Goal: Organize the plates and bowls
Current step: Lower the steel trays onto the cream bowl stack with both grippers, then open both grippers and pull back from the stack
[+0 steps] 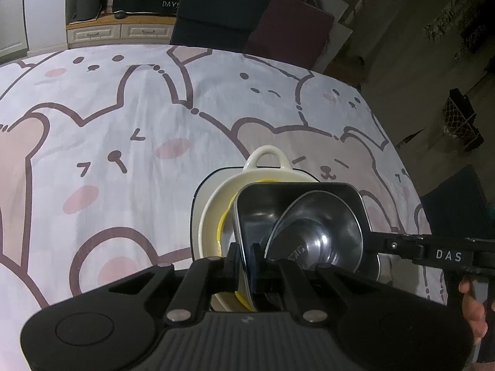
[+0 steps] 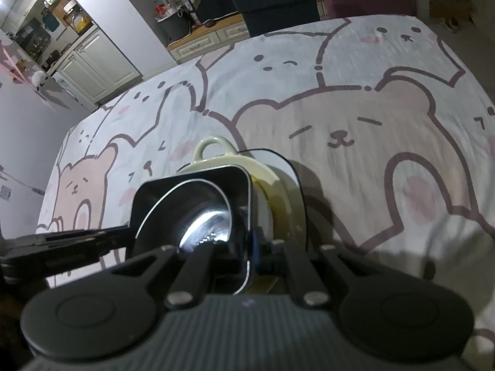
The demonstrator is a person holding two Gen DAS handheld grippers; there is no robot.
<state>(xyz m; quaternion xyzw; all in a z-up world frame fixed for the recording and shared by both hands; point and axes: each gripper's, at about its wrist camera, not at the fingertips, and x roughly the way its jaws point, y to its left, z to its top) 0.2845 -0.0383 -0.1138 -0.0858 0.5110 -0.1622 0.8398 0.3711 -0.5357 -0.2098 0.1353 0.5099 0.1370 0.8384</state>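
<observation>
A: Two claws, one stack. The left gripper (image 1: pixel 244 258) is closed down to a sliver, its pads pinching the near rim of the dark square metal tray (image 1: pixel 266 204). The right gripper (image 2: pixel 252 247) is pinched just as tight on the same tray's opposite rim.

B: So the tray is held from both sides. What sits in it?

A: One round shiny steel bowl (image 1: pixel 321 232), tipped toward the right-hand claw. Beneath the tray, just beyond the fingertips, lies one yellow-rimmed dish (image 1: pixel 223 225), inside one cream ceramic dish with a loop handle (image 1: pixel 268 160), on one white square plate with a dark edge (image 1: pixel 201 191). That makes five pieces, all on the bear-print cloth (image 1: pixel 123 123).

B: How would you expect them to handle?

A: The tray looks thin, stiff and light, but slick. A rim pinch probably holds only while both claws stay level with each other. The steel bowl is loose inside and could slide or clatter out if the tray tilts further. The ceramic pieces look heavier and chip-prone, so I'd grip the cream one by its loop handle or thick rim, and take the plate at its edge.
</observation>
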